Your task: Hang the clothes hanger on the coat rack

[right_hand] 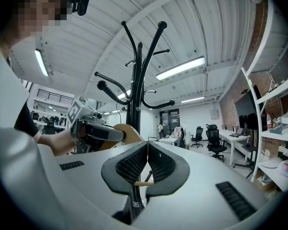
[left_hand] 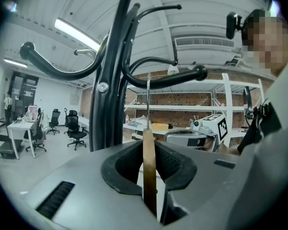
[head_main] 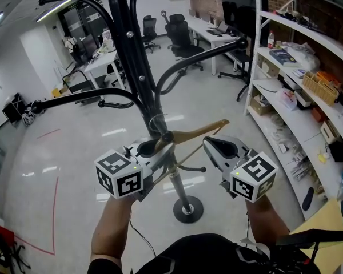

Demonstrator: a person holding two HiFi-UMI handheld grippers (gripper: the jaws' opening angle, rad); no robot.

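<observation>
**Wooden hanger held up against the coat rack, one tool on each side**

My left tool [head_main: 157, 147] is clamped on the clothes hanger [head_main: 203, 130]. In the left gripper view the wooden body [left_hand: 149, 176] stands edge-on between the two dark pads, which press on it from both sides. The hanger's metal hook [left_hand: 148, 99] rises straight up just beside the coat rack [left_hand: 110, 104], on its right. The top of the hook reaches the underside of one curved black arm [left_hand: 163, 75]. I cannot tell whether it touches that arm.

From the head view, the hanger sits right in front of the coat rack's pole [head_main: 138, 56], about halfway down it and well above the round base [head_main: 187, 209]. One wooden shoulder slants up and away to the right of the pole.

My right tool [head_main: 208, 143] is to the right of the coat rack, close under that wooden shoulder. In the right gripper view its jaws meet at the tips [right_hand: 147, 145]. A thin wooden rod [right_hand: 143, 183] crosses the gap lower down between them. I cannot tell whether the rod is pinched.

White shelves [head_main: 297, 84] stand well to the right of the coat rack, and office chairs [head_main: 180, 36] are far behind it.
</observation>
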